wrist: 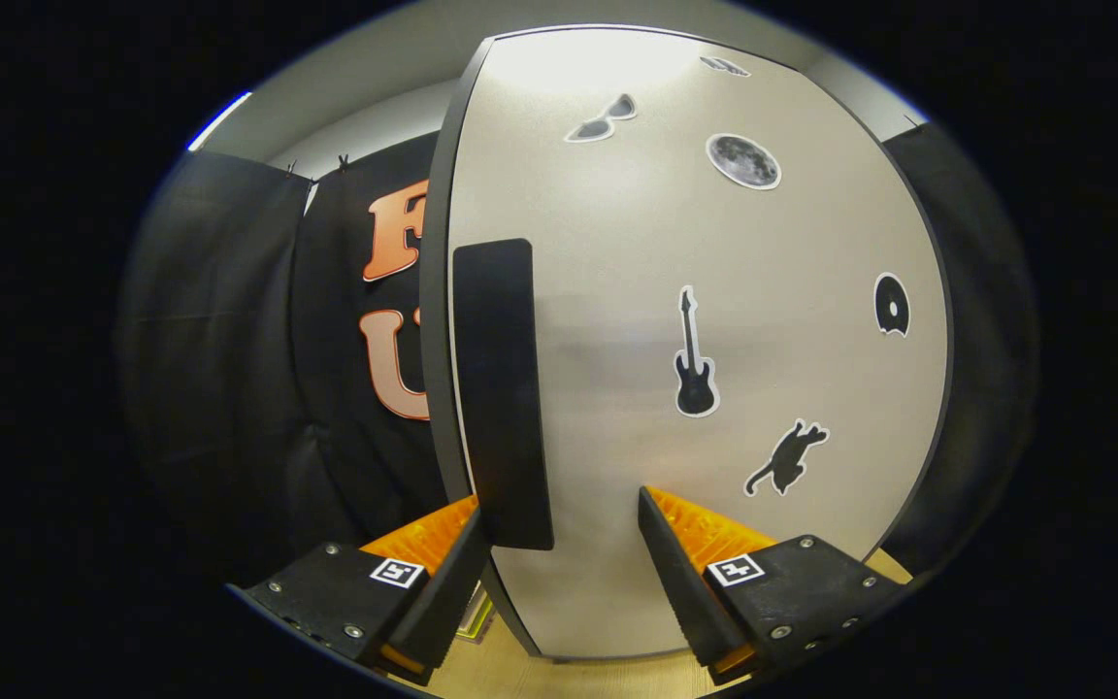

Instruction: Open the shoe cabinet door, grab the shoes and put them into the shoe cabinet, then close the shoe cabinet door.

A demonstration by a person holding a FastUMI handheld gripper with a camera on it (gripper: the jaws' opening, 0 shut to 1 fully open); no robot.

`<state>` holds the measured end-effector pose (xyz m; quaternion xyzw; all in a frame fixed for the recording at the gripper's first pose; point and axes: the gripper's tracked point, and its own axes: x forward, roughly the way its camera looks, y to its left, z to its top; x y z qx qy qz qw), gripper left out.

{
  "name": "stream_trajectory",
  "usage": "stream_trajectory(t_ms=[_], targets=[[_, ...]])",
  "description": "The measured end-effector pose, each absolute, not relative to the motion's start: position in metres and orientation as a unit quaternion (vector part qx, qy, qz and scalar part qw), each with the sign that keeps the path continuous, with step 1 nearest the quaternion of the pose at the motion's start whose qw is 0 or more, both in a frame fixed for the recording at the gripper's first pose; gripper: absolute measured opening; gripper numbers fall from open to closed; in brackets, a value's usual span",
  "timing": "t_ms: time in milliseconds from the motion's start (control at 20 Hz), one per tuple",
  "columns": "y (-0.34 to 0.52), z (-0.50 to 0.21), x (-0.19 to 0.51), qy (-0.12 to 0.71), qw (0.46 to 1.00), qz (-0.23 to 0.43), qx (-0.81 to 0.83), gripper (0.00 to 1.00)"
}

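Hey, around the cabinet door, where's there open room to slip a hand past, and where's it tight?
Free room lies beside the cabinet door edge, toward the black cloth wall. It is tight at the door handle: the open claw straddles its lower end. A bare strip of wooden floor shows below the door.

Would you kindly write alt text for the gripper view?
The gripper is open right at the grey cabinet door, its fingers straddling the lower end of the door's black handle. Stickers dot the door, including a guitar and a cat.

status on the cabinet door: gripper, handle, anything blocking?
Gripper open, fingers straddling the door's edge. Black handle by one finger, not clamped. Cabinet door close ahead. Nothing in the way.
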<state>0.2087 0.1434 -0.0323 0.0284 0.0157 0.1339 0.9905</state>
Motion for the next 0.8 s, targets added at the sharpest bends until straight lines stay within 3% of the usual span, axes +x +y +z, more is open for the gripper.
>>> stream_trajectory(t_ms=[800], targets=[[0.036,-0.011,0.036,0.010,0.996,0.089,0.015,0.94]])
